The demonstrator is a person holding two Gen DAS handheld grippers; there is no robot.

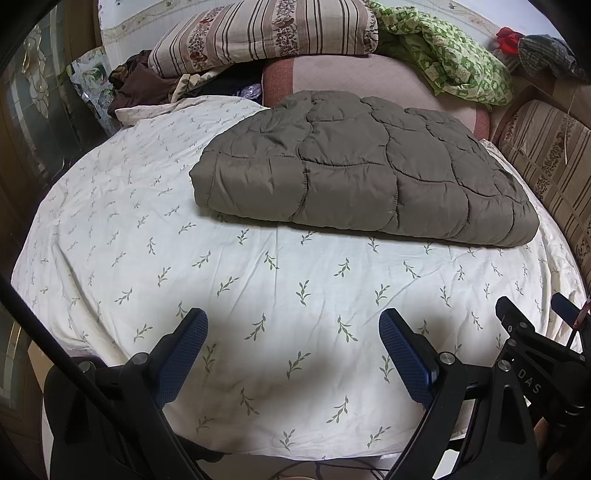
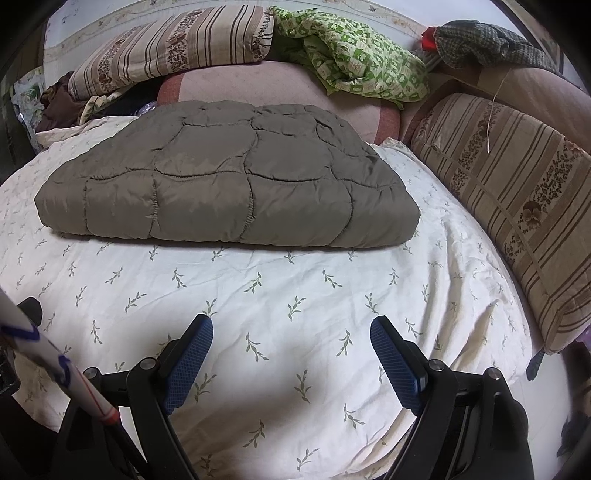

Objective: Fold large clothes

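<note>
A grey-brown quilted padded garment [image 1: 354,170] lies folded into a flat rectangle on the white leaf-print sheet [image 1: 184,258]; in the right wrist view the garment [image 2: 221,188] sits ahead and slightly left. My left gripper [image 1: 293,325] is open and empty, hovering over the sheet near the bed's front edge, well short of the garment. My right gripper [image 2: 291,332] is open and empty, also above the sheet [image 2: 295,295] short of the garment's near edge. The right gripper's body also shows at the lower right of the left wrist view [image 1: 535,354].
Striped floral pillows [image 1: 258,33] and a green patterned cloth [image 1: 454,62] pile at the bed's head on a pink mat [image 2: 277,88]. A striped bolster [image 2: 517,206] lines the right side. Dark clothes [image 1: 136,85] lie at the back left.
</note>
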